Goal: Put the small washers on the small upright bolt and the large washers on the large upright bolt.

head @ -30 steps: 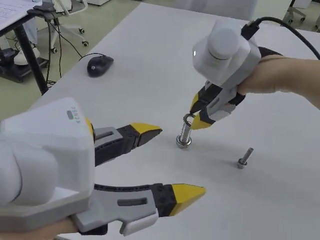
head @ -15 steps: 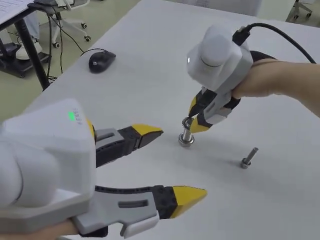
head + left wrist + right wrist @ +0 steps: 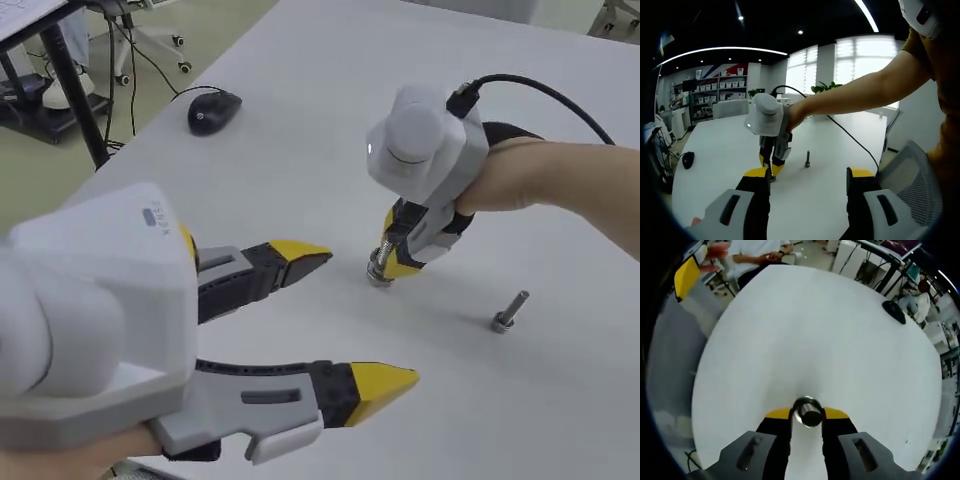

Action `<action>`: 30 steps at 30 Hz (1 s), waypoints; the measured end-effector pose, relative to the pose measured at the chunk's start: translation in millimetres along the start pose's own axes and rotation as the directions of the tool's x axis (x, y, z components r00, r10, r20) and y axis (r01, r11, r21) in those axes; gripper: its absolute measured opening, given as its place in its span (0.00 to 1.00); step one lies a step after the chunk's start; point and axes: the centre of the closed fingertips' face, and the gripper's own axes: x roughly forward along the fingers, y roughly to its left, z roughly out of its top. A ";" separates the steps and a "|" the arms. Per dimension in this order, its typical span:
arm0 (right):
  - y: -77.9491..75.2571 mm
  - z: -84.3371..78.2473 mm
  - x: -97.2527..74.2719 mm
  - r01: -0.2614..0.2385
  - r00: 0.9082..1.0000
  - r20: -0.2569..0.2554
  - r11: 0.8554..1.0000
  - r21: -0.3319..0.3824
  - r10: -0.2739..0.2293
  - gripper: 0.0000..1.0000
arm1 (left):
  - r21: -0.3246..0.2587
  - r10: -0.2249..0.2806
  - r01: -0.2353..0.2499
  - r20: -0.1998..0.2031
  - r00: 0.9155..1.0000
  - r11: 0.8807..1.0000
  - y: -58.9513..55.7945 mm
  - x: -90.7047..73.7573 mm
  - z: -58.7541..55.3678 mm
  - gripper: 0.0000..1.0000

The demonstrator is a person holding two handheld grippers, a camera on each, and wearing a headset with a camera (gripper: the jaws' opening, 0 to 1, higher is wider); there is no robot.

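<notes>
Quick update: compared to half a second ago, my right claw (image 3: pixel 388 265) has dropped down the large bolt (image 3: pixel 377 272). Back then the tips sat up at the bolt's top with most of the shaft showing under them. Now they're almost down on the desk (image 3: pixel 300 150) and just the foot of the bolt peeks out at their 9 o'clock. My head has shifted too, so the whole scene slid a bit, but the bolts haven't gone anywhere.

In the right gripper view the large bolt (image 3: pixel 808 411) stands straight up between the yellow tips, top end facing the camera, and the right claw (image 3: pixel 806 415) is clenched snug against it on both sides. Can't tell whether a washer is still pinched down there, because the bolt and jaws hide it.

The small bolt (image 3: pixel 508 312) stands alone on the desk at about 4 o'clock from the large one, well apart from either claw. It shows in the left gripper view too (image 3: pixel 807 158).

My left claw (image 3: pixel 355 318) is released, jaws spread wide with nothing in them, hovering at 7 o'clock of the large bolt. A mouse (image 3: pixel 213 110) sits way off at 10 o'clock.
</notes>
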 end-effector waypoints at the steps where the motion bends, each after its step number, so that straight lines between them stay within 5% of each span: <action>1: 0.0 -0.5 0.2 0.000 1.000 0.001 1.000 0.002 0.000 0.23 | -0.002 0.000 0.000 0.000 1.000 1.000 0.2 0.1 -0.6 0.61; 15: -1.1 -9.9 7.5 -0.012 1.000 0.028 1.000 -0.006 0.012 0.24 | -0.005 -0.002 0.002 -0.001 1.000 1.000 1.0 2.0 -1.0 0.61; 22: -1.2 -8.6 -6.3 0.030 0.996 0.089 0.999 0.021 -0.031 0.30 | -0.002 -0.001 0.001 -0.005 1.000 1.000 1.4 2.0 -1.2 0.61; 24: -1.6 -7.1 -15.3 0.054 0.991 0.121 0.998 0.044 -0.059 0.30 | 0.001 -0.003 0.003 -0.005 1.000 1.000 0.3 2.5 -0.4 0.61; 30: 4.5 -11.8 -47.9 0.118 0.954 0.258 0.982 0.149 -0.154 0.30 | 0.010 -0.005 0.005 -0.005 1.000 1.000 -0.8 2.7 2.2 0.61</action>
